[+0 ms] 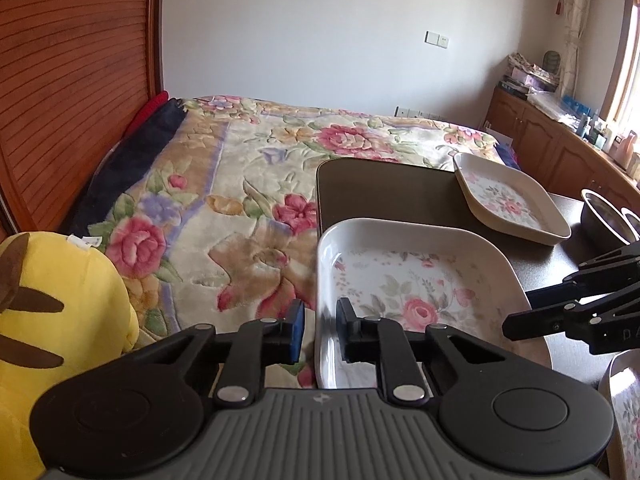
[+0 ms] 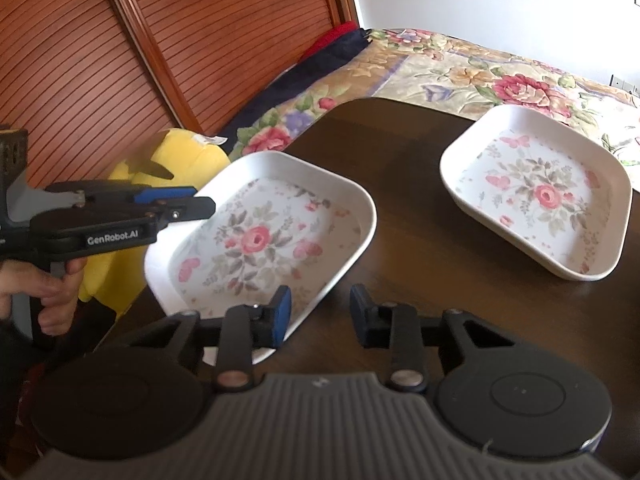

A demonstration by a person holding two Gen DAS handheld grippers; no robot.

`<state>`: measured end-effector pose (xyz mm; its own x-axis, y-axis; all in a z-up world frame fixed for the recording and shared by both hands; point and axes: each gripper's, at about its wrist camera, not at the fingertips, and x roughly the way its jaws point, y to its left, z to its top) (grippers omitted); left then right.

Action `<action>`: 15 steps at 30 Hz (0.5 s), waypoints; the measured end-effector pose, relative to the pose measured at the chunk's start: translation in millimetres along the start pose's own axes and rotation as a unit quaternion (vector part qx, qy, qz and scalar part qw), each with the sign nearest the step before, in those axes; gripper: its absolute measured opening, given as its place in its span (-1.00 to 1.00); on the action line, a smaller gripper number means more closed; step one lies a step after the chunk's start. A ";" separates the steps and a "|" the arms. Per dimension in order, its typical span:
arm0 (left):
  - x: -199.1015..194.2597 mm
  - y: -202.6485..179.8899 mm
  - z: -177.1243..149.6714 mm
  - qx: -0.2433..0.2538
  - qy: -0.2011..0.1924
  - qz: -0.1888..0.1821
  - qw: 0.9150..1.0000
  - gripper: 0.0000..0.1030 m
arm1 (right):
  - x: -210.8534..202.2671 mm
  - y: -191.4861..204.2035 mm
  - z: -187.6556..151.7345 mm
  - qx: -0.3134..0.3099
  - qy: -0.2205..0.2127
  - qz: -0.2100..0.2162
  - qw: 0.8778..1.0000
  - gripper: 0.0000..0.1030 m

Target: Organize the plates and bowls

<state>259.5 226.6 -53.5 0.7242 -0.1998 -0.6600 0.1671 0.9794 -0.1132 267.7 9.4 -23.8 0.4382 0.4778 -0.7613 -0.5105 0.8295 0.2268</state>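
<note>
Near plate [image 1: 416,280], white, rounded-square, deep-rimmed, with a pink rose and grey-green leaf print, lies upright at the dark table's left edge. Far plate [image 1: 510,198], same shape and pattern, sits well apart toward the table's far right side, tilted, one edge raised. Two metal bowls [image 1: 608,216] stand nested at the right margin, partly cut off.

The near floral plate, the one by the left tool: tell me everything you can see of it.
The near floral plate is a shallow, rounded-square dish, glossy white like ceramic or melamine, with raised walls and a pink rose print with grey-green leaves inside. It is empty and upright on the dark table, at the edge nearest the bed. The left tool straddles its near-left rim, one finger inside and one outside; whether it is clamped is unclear. The right tool is open beside its near corner.
</note>
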 end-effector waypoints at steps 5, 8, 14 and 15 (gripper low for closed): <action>-1.1 -0.9 -0.7 -0.005 0.000 -0.004 1.000 -0.26 | 1.7 3.2 -0.4 -0.009 -0.001 -0.001 1.000 -0.54; -2.8 -2.2 -1.3 -0.012 0.001 -0.004 1.000 -0.32 | 1.5 5.6 -0.3 -0.015 -0.003 -0.006 1.000 -0.56; -13.7 -8.5 -4.0 -0.023 -0.007 -0.004 1.000 -0.33 | -0.8 0.6 0.9 -0.004 -0.005 -0.007 1.000 -0.64; -15.6 -9.8 -4.4 -0.025 -0.009 -0.004 1.000 -0.33 | -2.4 -0.4 0.9 -0.002 -0.006 -0.006 1.000 -0.65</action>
<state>243.7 220.2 -45.3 0.7343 -0.2083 -0.6460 0.1406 0.9778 -0.1554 267.5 8.2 -21.5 0.4530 0.4720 -0.7563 -0.5088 0.8335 0.2154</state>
